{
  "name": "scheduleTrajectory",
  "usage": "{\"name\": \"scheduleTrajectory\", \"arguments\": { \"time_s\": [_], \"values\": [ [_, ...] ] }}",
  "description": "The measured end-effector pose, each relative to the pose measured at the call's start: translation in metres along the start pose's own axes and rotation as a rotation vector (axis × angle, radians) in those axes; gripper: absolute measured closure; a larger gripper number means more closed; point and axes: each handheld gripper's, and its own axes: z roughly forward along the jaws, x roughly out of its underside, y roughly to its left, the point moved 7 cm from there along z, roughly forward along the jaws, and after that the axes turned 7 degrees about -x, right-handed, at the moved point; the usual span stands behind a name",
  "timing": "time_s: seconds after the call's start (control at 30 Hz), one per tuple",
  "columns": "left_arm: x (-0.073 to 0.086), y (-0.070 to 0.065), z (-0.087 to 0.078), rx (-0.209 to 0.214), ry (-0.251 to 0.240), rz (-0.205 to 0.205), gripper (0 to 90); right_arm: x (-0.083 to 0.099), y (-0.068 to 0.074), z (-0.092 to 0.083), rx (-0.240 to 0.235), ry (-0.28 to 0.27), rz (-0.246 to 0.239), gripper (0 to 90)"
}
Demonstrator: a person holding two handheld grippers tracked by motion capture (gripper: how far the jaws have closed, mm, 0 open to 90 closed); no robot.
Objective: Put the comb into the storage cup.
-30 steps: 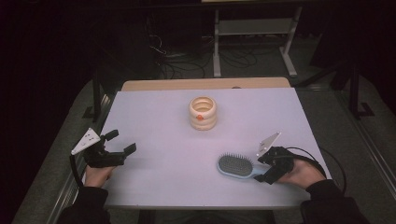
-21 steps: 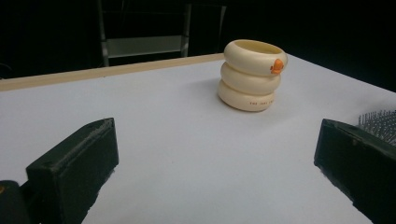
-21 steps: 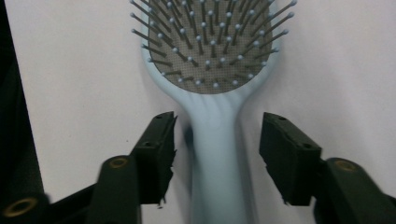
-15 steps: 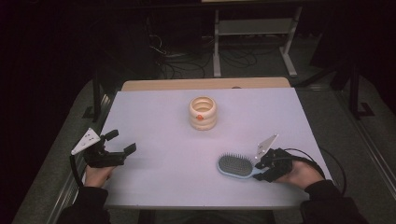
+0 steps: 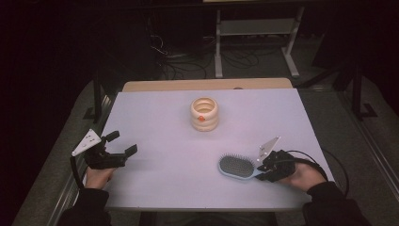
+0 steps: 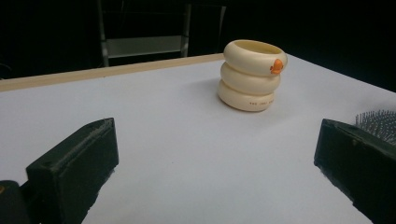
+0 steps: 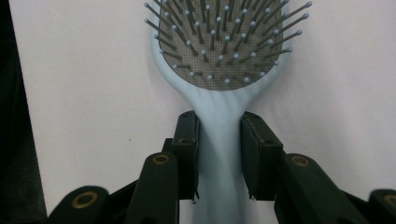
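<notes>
So the white table (image 5: 160,122) is the biggest thing here, and I'll use the cream ring-stack cup (image 5: 204,114) sitting toward its far middle as the reference for everything else.

What changed: a second ago the right gripper (image 5: 266,165) was sitting just off the end of the hairbrush handle, and over the last second it slid in toward the brush. Now, in the right gripper view, the jaws are pressed against both sides of the light blue handle, right below where it widens into the head. So I'd say the grab is basically made and the next thing is a lift or a carry, probably toward the cup, though that's my guess.

The hairbrush (image 5: 236,167) lies flat on the table, nearer the person than the cup and off to its right. Bristles face up. Its long axis runs roughly side to side across the table, with the head pointing left, toward the left gripper's side, and the handle pointing right into the right gripper.

The left gripper (image 5: 120,147) hasn't moved; it hovers well to the left of the cup and nearer the person, jaws spread wide with nothing between them.
</notes>
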Motion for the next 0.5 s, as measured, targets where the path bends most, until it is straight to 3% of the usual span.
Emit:
{"name": "scheduleTrajectory", "arguments": {
  "time_s": [0.2, 0.5],
  "values": [
    [0.000, 0.000, 0.000, 0.000, 0.000, -0.002, 0.0, 0.000, -0.003, -0.003, 0.018, -0.012, 0.014, 68.5],
    [0.001, -0.001, -0.001, 0.001, 0.000, -0.005, 0.0, -0.004, -0.005, -0.021, 0.035, -0.098, 0.028, 68.5]
  ]
}}
